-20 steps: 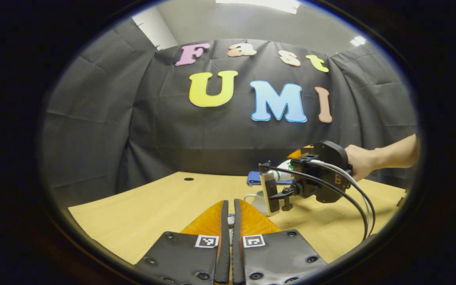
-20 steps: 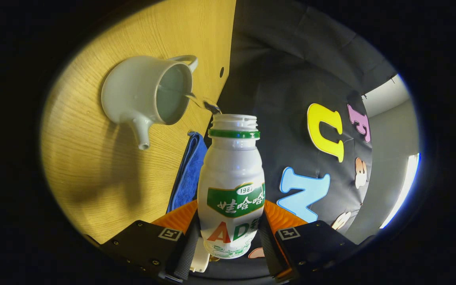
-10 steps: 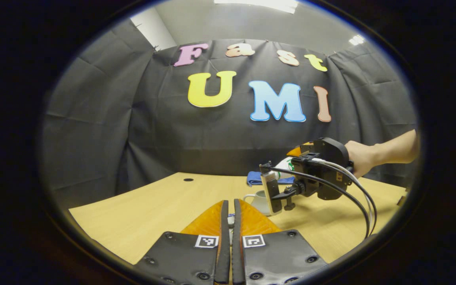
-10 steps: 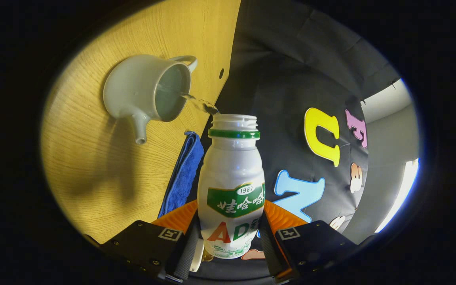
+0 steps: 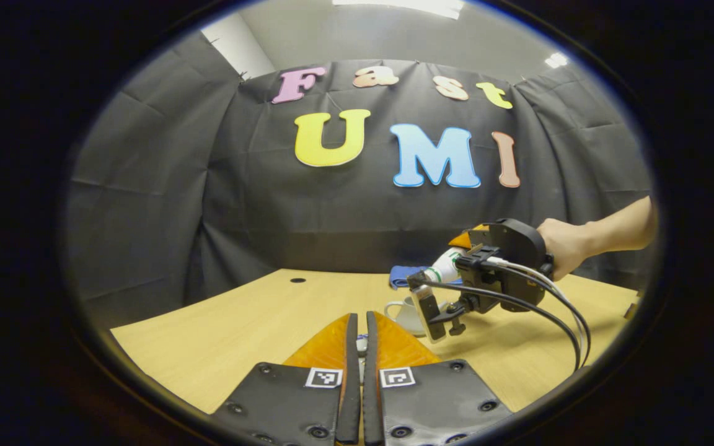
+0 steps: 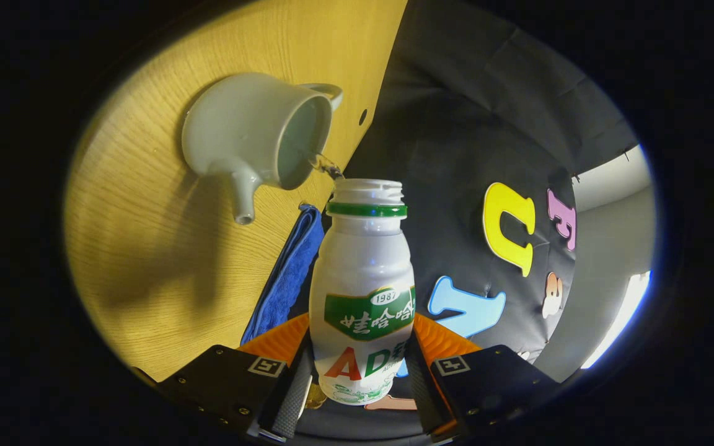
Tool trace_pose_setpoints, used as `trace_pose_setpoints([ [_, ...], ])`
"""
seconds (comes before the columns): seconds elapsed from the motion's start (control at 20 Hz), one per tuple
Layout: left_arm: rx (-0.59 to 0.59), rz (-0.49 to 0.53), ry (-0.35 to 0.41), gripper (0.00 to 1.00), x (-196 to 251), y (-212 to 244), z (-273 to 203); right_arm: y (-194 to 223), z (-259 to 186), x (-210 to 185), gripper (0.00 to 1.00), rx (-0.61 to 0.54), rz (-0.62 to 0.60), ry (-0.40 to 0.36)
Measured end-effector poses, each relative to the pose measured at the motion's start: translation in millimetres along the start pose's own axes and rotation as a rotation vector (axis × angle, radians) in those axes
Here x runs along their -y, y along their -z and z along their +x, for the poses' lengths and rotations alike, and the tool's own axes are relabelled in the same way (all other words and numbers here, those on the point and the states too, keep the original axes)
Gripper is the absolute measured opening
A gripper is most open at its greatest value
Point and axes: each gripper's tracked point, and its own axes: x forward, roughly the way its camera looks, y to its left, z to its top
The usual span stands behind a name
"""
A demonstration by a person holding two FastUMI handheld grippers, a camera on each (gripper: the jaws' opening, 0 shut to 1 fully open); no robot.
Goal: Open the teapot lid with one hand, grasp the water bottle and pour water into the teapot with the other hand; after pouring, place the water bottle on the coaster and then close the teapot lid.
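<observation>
Water bottle (image 6: 362,291) sits clamped between your right gripper (image 6: 357,390) fingers, tipped toward the open teapot (image 6: 258,139) on the table (image 6: 146,248), a thin stream leaving its mouth. Your left gripper (image 5: 357,353) is pinched nearly closed; something small sits between the fingers, too hidden to name. Blue cloth (image 6: 289,272) lies beside the teapot; bottle and fingers cover its near end.

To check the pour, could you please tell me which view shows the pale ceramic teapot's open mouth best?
The right gripper view: the pale ceramic teapot shows its whole open mouth, spout and handle, beside the white plastic bottle. In the left gripper view the teapot sits mostly hidden behind the right gripper.
</observation>
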Motion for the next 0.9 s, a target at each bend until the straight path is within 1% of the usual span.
trace_pose_setpoints([
  [0.05, -0.003, 0.002, 0.001, 0.08, -0.2, 1.0, -0.8, -0.6, 2.4, -5.1, 0.72, 0.000, -0.009, -0.007],
  [0.1, -0.006, 0.005, 0.002, 0.12, -0.6, 0.6, -1.1, -1.9, 3.3, -8.3, 0.72, 0.000, -0.017, -0.012],
  [0.25, -0.004, 0.012, 0.000, 0.12, -1.7, 1.1, -0.4, -6.1, 3.7, -13.7, 0.72, 0.003, -0.039, -0.018],
  [0.3, -0.003, 0.013, -0.002, 0.08, -3.0, 0.7, -0.4, -6.5, 3.0, -12.3, 0.72, 0.007, -0.052, -0.013],
  [0.6, -0.023, 0.011, -0.002, 0.08, -2.2, 3.1, -2.3, -6.7, 5.7, -8.7, 0.72, 0.009, -0.095, 0.001],
  [0.65, -0.023, 0.013, -0.003, 0.12, -2.6, 4.7, -2.8, -7.3, 5.4, -9.8, 0.72, 0.010, -0.095, 0.001],
  [0.75, -0.020, 0.015, -0.003, 0.12, -2.9, 4.0, -2.3, -8.0, 5.3, -9.4, 0.72, 0.012, -0.097, 0.001],
  [0.8, -0.020, 0.016, -0.003, 0.08, -2.9, 4.0, -1.8, -7.8, 5.3, -8.7, 0.72, 0.014, -0.096, 0.003],
  [0.85, -0.020, 0.017, -0.003, 0.08, -2.7, 4.4, -2.2, -7.1, 5.6, -8.7, 0.72, 0.014, -0.095, 0.005],
  [0.9, -0.021, 0.018, -0.003, 0.12, -3.0, 3.9, -2.3, -7.9, 5.1, -8.4, 0.72, 0.017, -0.091, 0.008],
])
